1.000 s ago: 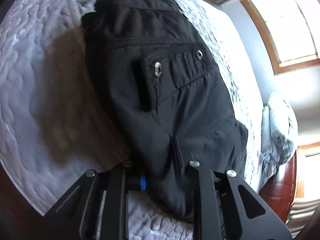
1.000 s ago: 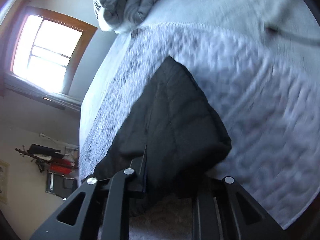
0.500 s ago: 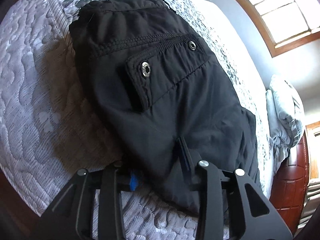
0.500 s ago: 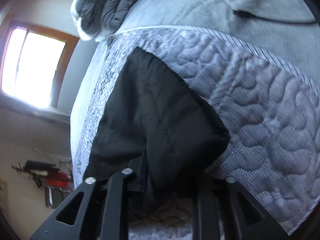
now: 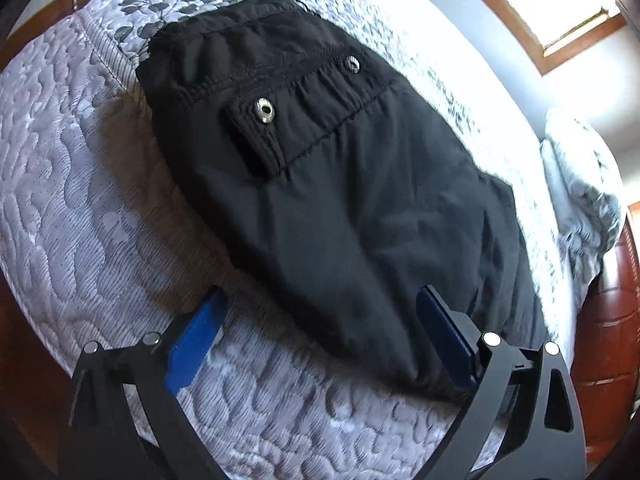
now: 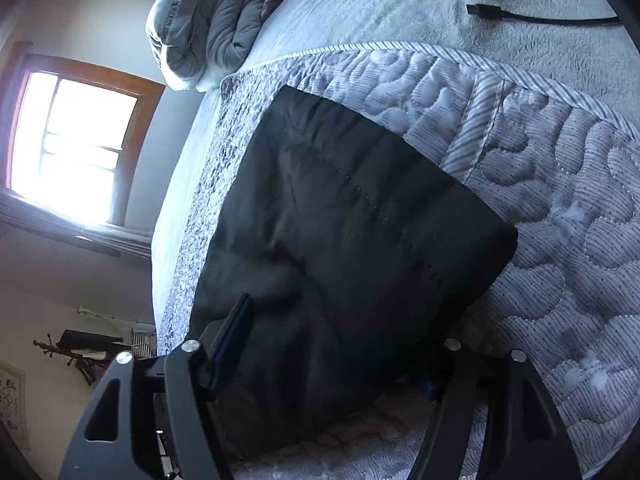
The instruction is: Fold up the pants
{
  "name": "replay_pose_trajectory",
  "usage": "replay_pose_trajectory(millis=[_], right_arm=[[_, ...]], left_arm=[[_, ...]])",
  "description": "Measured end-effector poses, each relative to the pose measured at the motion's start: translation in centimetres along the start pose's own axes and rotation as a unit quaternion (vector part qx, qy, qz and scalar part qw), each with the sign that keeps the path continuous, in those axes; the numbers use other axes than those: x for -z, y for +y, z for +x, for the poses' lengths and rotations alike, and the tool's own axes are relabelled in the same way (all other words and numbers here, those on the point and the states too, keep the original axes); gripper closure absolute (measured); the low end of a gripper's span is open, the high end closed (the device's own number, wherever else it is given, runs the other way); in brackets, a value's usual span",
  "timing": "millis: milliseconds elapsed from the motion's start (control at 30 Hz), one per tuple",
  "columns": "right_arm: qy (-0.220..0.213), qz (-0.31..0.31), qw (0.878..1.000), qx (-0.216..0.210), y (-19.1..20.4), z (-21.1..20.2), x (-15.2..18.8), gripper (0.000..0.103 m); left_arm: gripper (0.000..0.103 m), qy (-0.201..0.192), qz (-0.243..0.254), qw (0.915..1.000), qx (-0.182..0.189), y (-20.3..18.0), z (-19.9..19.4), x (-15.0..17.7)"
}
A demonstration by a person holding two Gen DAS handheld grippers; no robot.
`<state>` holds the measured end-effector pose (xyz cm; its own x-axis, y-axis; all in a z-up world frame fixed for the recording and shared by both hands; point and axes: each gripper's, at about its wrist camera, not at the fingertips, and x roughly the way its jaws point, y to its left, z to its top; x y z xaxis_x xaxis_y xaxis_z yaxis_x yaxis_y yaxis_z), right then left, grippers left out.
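Black pants [image 5: 340, 200] lie folded on the grey quilted bedspread [image 5: 80, 200], a snap-buttoned pocket flap [image 5: 264, 120] facing up. My left gripper [image 5: 320, 320] hovers at their near edge, its jaws opening wide. The cloth's rounded end sits between the blue pads [image 5: 196, 340], which stand apart from it. In the right wrist view the pants [image 6: 340, 240] show a folded corner. My right gripper [image 6: 336, 352] is over their near end, jaws opening, with fabric between them and the pads not pressing. The cloth partly hides its right finger.
A crumpled grey duvet [image 6: 208, 20] lies at the head of the bed. A black cable [image 6: 540, 16] rests on the plain sheet beyond the quilt. The red-brown wooden bed frame [image 5: 608, 320] edges the mattress. A bright window [image 6: 72, 148] and floor clutter [image 6: 88, 348] lie beyond the bed.
Both grippers were pinching the pants' edge and have let go, spreading their jaws. The right gripper has sunk toward the bed and the pants now lie on the quilt.
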<state>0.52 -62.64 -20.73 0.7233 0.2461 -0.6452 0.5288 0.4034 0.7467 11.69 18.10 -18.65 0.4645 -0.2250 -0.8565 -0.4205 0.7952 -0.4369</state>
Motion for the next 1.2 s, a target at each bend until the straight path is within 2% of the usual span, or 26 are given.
replay_pose_trajectory(millis=[333, 500, 633, 800, 1000, 1067, 1100, 1200], right_arm=[[-0.005, 0.033, 0.999, -0.007, -0.5, 0.5, -0.8, 0.033], [-0.006, 0.033, 0.999, -0.006, -0.6, 0.5, -1.0, 0.033], [-0.005, 0.030, 1.000, -0.006, -0.5, 0.6, -1.1, 0.033], [-0.003, 0.032, 0.999, -0.002, -0.6, 0.6, -1.2, 0.040], [-0.001, 0.054, 0.999, 0.000, -1.0, 0.2, -1.2, 0.041], [-0.024, 0.055, 0.998, 0.031, -0.7, -1.3, -0.5, 0.038], [-0.036, 0.053, 0.997, 0.044, -0.6, -1.9, -0.2, 0.033], [-0.104, 0.021, 0.987, 0.124, 0.1, -5.5, 1.2, 0.029]], left_arm=[[0.008, -0.001, 0.009, 1.0000, 0.003, 1.0, -0.3, 1.3], [0.008, 0.002, 0.027, 0.9996, -0.003, 0.7, -0.3, 1.5], [0.007, 0.001, 0.024, 0.9997, -0.003, 0.6, 0.1, 1.5], [0.004, 0.001, 0.031, 0.9995, -0.006, -0.2, 0.7, 1.5], [0.003, -0.001, 0.059, 0.9981, -0.018, -0.9, 1.1, 2.0], [0.003, -0.002, 0.064, 0.9978, -0.018, -1.1, 1.1, 2.0], [0.003, -0.002, 0.066, 0.9977, -0.017, -1.1, 1.1, 2.0], [0.003, -0.002, 0.069, 0.9974, -0.017, -1.2, 1.2, 2.3]])
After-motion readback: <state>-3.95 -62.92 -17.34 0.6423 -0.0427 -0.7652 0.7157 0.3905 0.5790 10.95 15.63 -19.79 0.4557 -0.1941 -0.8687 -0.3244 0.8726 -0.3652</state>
